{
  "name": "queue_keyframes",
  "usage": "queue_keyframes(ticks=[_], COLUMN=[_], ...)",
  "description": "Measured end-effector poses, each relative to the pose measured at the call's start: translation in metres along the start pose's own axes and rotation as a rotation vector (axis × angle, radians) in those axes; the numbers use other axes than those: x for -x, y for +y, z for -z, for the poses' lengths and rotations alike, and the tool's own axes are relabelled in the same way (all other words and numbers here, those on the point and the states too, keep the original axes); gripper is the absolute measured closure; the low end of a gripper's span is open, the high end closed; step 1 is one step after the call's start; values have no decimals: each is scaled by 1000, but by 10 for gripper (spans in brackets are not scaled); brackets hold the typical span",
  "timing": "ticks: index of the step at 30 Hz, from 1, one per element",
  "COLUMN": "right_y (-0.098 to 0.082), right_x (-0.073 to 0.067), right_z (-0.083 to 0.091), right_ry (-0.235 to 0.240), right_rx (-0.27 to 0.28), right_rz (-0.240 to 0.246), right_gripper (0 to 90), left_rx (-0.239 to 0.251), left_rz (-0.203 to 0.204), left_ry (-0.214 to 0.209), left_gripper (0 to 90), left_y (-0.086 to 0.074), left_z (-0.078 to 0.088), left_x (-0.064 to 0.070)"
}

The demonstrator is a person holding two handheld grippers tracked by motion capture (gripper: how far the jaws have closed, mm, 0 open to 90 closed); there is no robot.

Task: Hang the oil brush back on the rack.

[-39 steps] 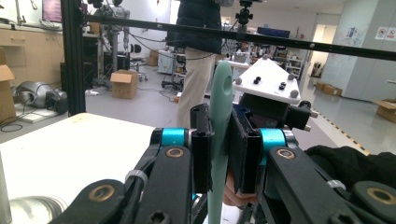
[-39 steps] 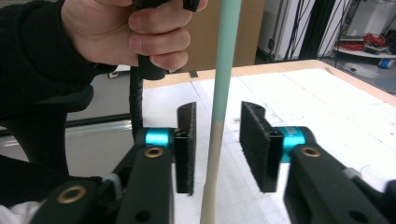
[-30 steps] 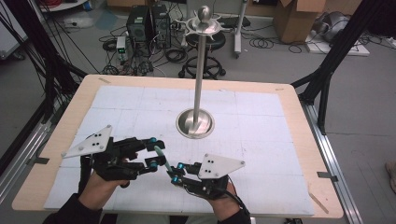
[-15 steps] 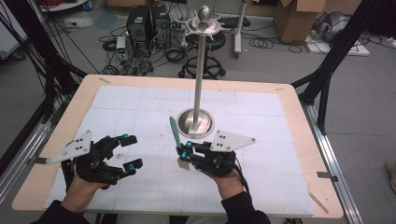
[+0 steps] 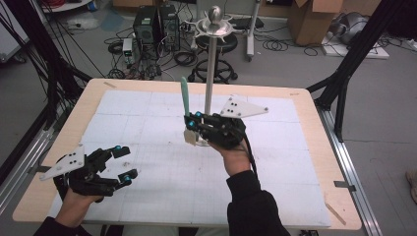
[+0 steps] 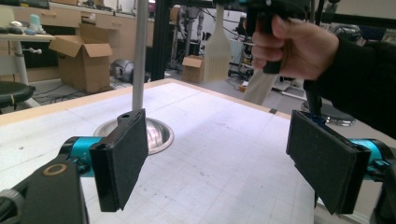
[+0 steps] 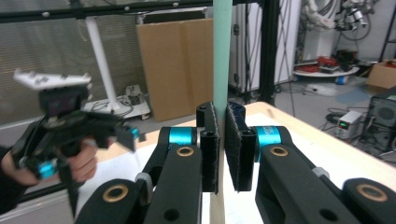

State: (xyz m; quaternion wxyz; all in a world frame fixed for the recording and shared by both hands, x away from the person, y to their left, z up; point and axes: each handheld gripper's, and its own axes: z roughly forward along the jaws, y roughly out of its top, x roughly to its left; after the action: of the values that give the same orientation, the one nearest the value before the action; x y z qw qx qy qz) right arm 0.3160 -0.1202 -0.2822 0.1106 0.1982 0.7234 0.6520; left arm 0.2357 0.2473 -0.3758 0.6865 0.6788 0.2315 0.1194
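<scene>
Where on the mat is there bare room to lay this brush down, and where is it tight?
Bare mat lies right of the right hand-held gripper, out to the table's right edge, and along the far-left corner beyond the left hand-held gripper. It is crowded at the centre, where the brush is held upright beside the metal stand.

Brush (image 5: 186, 109): teal handle up, pale bristle end down; upright, clamped mid-length, 9 o'clock of metal stand pole (image 5: 210, 73).
</scene>
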Motion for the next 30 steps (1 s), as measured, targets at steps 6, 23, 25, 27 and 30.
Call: queue_keyframes(ticks=[6, 23, 25, 27, 30], right_y=[19, 48, 49, 50, 51], right_x=[16, 38, 39, 40, 41], right_z=[-5, -20, -21, -23, -24], right_ry=[-34, -117, -126, -122, -129], right_rx=[2, 13, 10, 6, 3], right_rz=[-12, -57, -59, -65, -68], right_gripper=[845, 845, 845, 845, 845], left_rx=[5, 12, 11, 12, 15], left_rz=[5, 13, 11, 10, 9], left_ry=[6, -2, -2, -3, -4], left_gripper=[212, 213, 214, 216, 216], left_y=[-2, -2, -2, -2, -2], left_z=[2, 2, 2, 2, 2], left_x=[-2, -2, -2, -2, -2])
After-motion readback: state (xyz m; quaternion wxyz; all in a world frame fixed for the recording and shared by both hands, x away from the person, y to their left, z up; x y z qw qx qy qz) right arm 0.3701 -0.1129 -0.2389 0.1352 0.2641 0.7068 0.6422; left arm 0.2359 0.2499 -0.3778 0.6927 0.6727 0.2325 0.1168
